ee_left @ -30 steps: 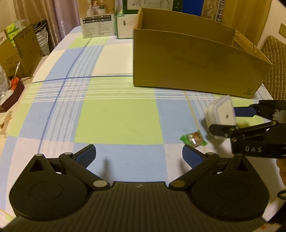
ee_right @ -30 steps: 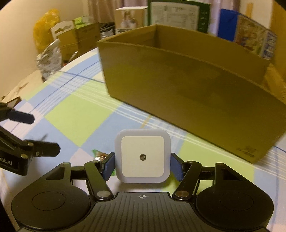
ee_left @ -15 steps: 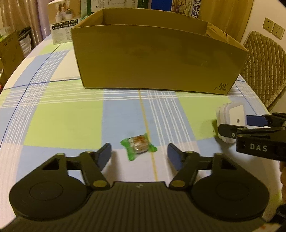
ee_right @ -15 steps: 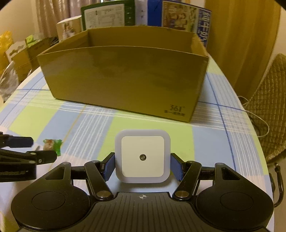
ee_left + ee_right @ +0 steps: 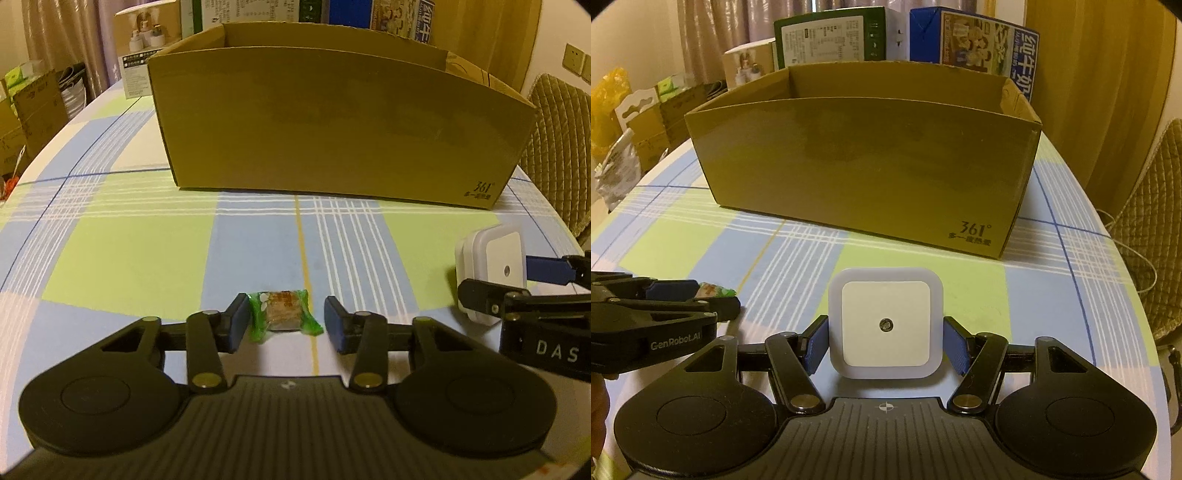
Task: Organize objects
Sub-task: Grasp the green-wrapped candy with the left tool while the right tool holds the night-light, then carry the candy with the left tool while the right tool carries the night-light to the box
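The green-wrapped candy point(image 5: 282, 314) lies flat on the desk point(image 5: 129, 251) directly between the fingers of the left gripper point(image 5: 282, 325), its long axis running side to side across the gap. The left-hand blue pad touches or nearly touches one twisted end of the wrapper, while the other pad stands just clear of the opposite end, so these fingers are spread around the candy and not yet pinching it. Closing straight in along that axis looks like all the coming move needs.

The right gripper point(image 5: 885, 345) is well off to the side of the candy and already occupied: its fingers pinch a square white plug-in night light point(image 5: 885, 323) by its two side edges, sensor face forward.

Beyond both lies the checked blue, green and white tablecloth, then an open cardboard box point(image 5: 332, 122) near the far edge. Printed cartons point(image 5: 975, 37) stand behind it, a quilted chair point(image 5: 557, 147) is at the right, and curtains hang at the back.
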Available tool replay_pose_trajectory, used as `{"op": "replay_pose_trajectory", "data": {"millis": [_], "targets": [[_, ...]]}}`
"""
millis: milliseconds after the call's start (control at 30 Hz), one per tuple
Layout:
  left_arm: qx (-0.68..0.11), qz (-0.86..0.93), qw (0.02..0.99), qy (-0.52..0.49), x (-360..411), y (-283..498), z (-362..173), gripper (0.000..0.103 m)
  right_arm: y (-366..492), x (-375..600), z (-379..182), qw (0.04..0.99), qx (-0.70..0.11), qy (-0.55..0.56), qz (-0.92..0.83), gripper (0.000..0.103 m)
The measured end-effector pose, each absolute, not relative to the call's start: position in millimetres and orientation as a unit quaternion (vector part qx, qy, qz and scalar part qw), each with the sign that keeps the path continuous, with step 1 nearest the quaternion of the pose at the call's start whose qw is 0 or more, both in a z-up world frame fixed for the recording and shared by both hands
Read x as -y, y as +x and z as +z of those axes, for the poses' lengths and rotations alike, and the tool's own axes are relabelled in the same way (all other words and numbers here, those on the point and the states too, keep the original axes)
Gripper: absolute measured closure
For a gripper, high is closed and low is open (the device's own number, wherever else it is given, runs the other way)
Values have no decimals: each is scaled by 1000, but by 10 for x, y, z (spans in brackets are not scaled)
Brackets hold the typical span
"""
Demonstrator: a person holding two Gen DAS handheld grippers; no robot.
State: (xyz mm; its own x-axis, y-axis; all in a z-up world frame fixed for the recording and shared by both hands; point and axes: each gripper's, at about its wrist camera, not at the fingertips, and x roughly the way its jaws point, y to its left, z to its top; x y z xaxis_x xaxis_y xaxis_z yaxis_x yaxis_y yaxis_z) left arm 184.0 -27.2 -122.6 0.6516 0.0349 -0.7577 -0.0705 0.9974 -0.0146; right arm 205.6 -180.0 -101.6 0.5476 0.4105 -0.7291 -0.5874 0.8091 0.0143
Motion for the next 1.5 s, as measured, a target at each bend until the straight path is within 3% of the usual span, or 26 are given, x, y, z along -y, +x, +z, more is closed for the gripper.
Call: {"op": "replay_pose_trajectory", "data": {"millis": [167, 333, 700, 1500], "targets": [[-414, 18, 910, -7, 240, 1849, -1227, 79, 2069, 1807, -1020, 873, -381, -109, 286, 42], [-418, 0, 908, 12, 226, 1833, -1216, 83, 2072, 1807, -1022, 873, -380, -102, 287, 42], [-419, 1, 908, 1, 122, 1672, -989, 83, 1973, 1800, -953, 873, -371, -103, 299, 42], [-402, -26, 915, -3, 177, 1091, -212, 83, 1349, 2052, -182, 883, -382, -60, 267, 42]]}}
